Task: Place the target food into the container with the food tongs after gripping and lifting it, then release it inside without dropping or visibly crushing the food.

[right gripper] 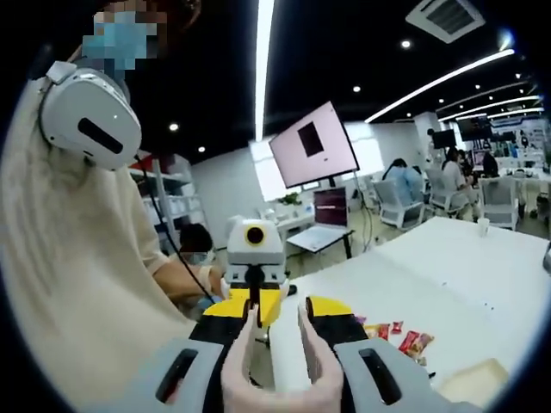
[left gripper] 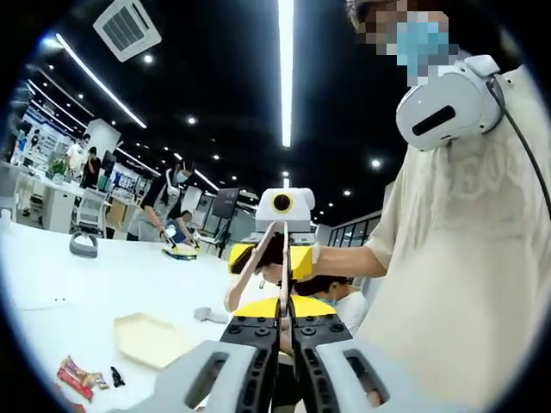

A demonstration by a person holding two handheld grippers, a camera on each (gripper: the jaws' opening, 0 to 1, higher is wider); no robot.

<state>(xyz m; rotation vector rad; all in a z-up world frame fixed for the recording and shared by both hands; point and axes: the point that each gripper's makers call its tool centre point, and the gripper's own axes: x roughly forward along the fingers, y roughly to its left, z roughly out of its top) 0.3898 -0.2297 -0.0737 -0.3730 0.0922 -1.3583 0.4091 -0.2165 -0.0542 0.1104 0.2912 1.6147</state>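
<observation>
tongs (right gripper: pixel 275 361) gaping open, holding nothing, both grippers raised facing each other; guess regripping before going for snacks (right gripper: pixel 413 342), tray (left gripper: pixel 151 338)

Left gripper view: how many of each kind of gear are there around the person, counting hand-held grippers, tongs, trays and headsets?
Hand-held gripper: 2, the left hand-held gripper and the right hand-held gripper
Food tongs: 1, clamped in the right one
Beige container: 1, on the white table
White headset: 1, on the person's chest
Total: 5
</observation>
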